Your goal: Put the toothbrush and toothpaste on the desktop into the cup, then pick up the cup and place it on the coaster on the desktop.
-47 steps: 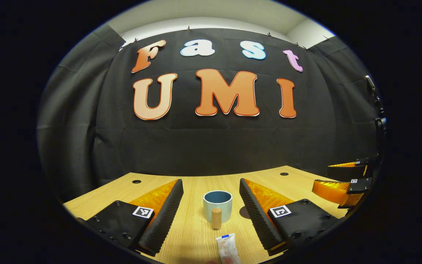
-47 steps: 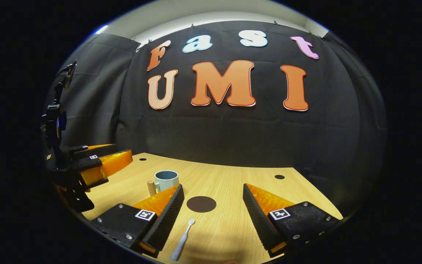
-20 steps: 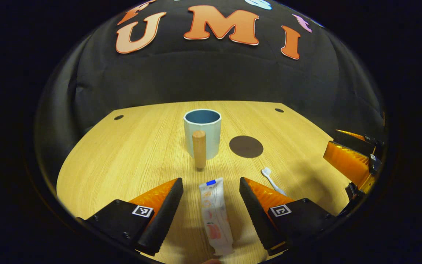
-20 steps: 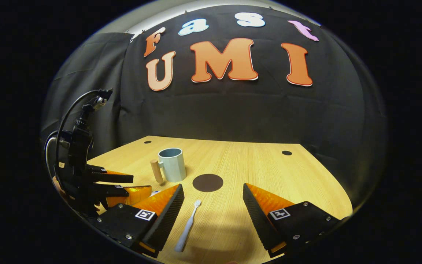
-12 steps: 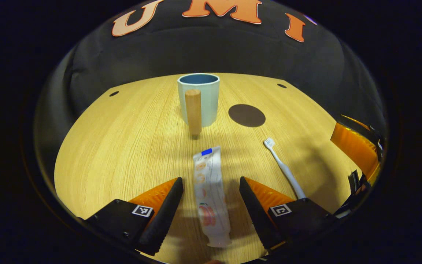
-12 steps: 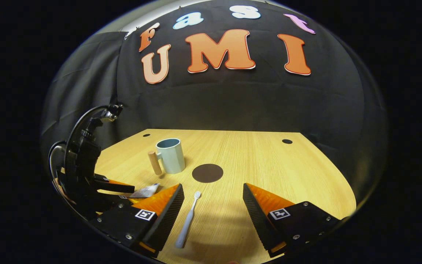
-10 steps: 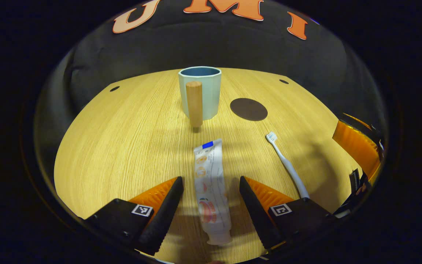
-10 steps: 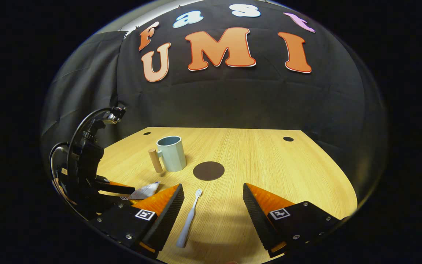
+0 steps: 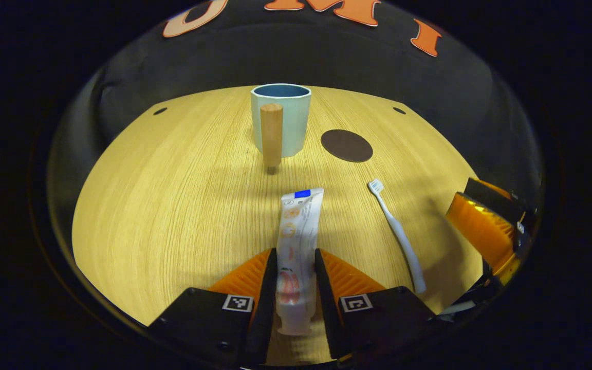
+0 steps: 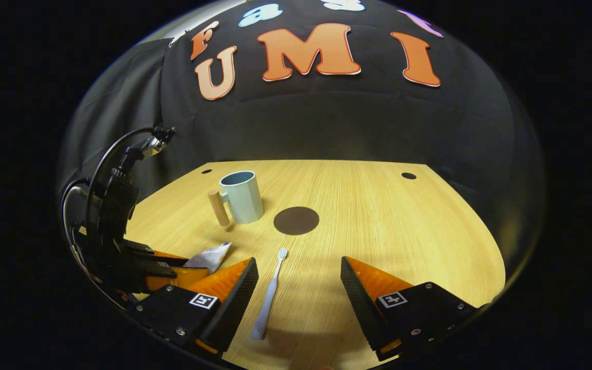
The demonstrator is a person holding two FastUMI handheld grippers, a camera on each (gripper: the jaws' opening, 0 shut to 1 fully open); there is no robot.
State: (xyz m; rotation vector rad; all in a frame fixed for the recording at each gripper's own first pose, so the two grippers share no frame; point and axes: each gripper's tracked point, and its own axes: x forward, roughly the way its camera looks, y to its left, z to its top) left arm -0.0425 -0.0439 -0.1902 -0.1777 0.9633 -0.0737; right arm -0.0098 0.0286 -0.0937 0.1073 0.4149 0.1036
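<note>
- In the left gripper view, the left gripper [image 9: 292, 288] has its two fingers drawn in tight on the cap end of the toothpaste [image 9: 296, 241], pressing it from both sides.
- The tube lies flat on the wooden desktop [image 9: 172, 205], its crimped end with a blue patch pointing away toward the cup [image 9: 281, 118].
- The cup is pale blue, stands upright near the far edge, and turns its wooden handle [image 9: 271, 134] toward the near side; its inside looks bare as far as can be seen.
- Just right of the cup lies the dark round coaster [image 9: 347, 145], apart from the cup.
- The white toothbrush [image 9: 398, 234] lies flat to the right of the tube, bristle head toward the coaster, not touching either.
- At the right edge of that view sits the right gripper [image 9: 486, 226], close above the desktop near the toothbrush's handle end.
- In the right gripper view, the right gripper [image 10: 298, 288] is spread wide, and the toothbrush [image 10: 270, 295] lies between its fingers nearer the left one, touched by neither.
- Farther off stand the cup [image 10: 242, 196] and the coaster [image 10: 296, 220], and at the near left the left gripper [image 10: 162, 270] grips the toothpaste [image 10: 209, 256].
</note>
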